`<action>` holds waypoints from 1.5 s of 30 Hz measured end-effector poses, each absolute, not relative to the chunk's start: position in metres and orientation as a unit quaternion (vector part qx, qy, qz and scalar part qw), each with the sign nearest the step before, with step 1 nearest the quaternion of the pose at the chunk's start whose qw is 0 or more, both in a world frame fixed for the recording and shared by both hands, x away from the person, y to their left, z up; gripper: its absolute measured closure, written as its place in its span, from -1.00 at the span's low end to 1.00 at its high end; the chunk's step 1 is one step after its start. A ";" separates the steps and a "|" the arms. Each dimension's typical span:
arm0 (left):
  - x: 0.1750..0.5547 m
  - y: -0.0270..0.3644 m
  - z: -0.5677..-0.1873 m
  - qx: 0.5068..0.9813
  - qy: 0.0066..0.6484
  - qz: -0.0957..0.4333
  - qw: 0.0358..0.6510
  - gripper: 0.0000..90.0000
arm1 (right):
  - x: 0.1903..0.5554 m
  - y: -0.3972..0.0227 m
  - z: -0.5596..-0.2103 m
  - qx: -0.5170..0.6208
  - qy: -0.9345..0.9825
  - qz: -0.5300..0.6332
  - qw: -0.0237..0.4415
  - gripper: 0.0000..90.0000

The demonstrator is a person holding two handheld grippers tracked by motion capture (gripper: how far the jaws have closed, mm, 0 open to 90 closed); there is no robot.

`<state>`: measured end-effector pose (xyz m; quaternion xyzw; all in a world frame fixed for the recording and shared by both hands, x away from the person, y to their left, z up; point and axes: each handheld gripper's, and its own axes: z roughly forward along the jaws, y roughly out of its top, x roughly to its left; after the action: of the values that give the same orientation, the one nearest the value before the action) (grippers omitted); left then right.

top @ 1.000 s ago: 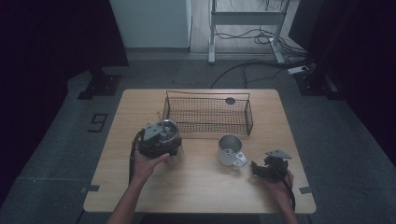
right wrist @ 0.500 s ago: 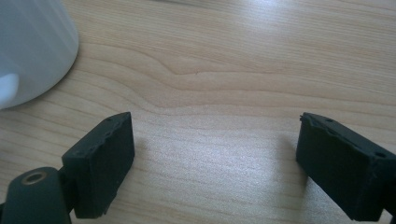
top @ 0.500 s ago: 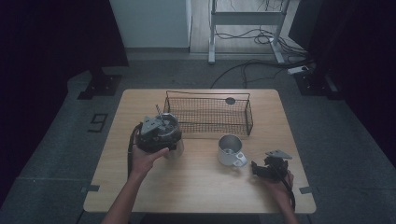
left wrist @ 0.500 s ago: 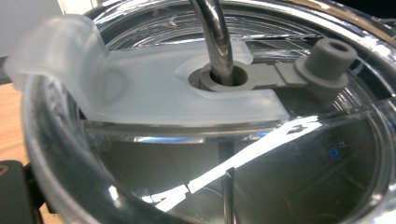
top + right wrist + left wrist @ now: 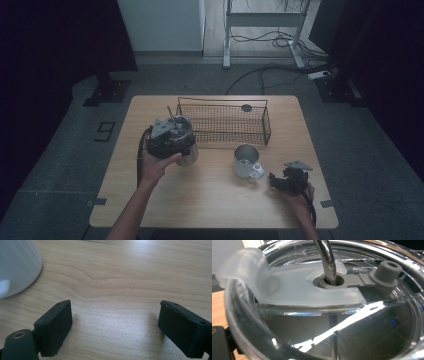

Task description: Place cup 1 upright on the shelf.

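A clear tumbler (image 5: 188,156) with a see-through lid (image 5: 294,290) and a metal straw (image 5: 327,262) hangs just above the table's left half. My left gripper (image 5: 171,137) is shut on it near the top, and a hand holds the gripper from below. In the left gripper view the lid is very close, with one black jaw at the bottom left. My right gripper (image 5: 275,181) lies on the wood at the right front, pointing at a white mug (image 5: 246,161). Its jaws (image 5: 113,322) are open and have just closed a little, with bare wood between them. The mug (image 5: 17,267) is at that view's upper left.
A black wire basket (image 5: 222,100) stands at the back middle of the wooden table (image 5: 210,205), with a small dark round thing (image 5: 246,107) inside. Cables and a metal stand's legs (image 5: 260,30) lie on the floor beyond.
The left hand has lifted the gripper and tumbler a little off the table. The right hand and the mug have stayed put.
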<state>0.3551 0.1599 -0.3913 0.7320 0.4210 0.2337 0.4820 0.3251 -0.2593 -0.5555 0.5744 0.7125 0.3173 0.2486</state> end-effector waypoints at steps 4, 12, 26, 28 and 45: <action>0.357 0.157 -0.388 0.729 0.423 0.234 0.485 -0.91 | 0.325 -0.259 -0.555 0.574 0.713 0.317 0.248 -0.73; 0.361 0.152 -0.386 0.733 0.420 0.239 0.478 -0.91 | 0.325 -0.259 -0.555 0.574 0.713 0.318 0.248 -0.72; 0.373 0.143 -0.385 0.737 0.424 0.240 0.468 -0.91 | 0.325 -0.259 -0.555 0.573 0.713 0.318 0.248 -0.72; 0.375 0.143 -0.385 0.737 0.426 0.237 0.469 -0.91 | 0.325 -0.259 -0.555 0.573 0.713 0.318 0.248 -0.72; 0.390 0.132 -0.384 0.737 0.427 0.233 0.469 -0.91 | 0.325 -0.259 -0.555 0.573 0.713 0.319 0.249 -0.71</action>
<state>0.3900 0.1320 -0.3840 0.7367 0.4272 0.2333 0.4695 0.3249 -0.2593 -0.5554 0.5730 0.7128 0.3188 0.2489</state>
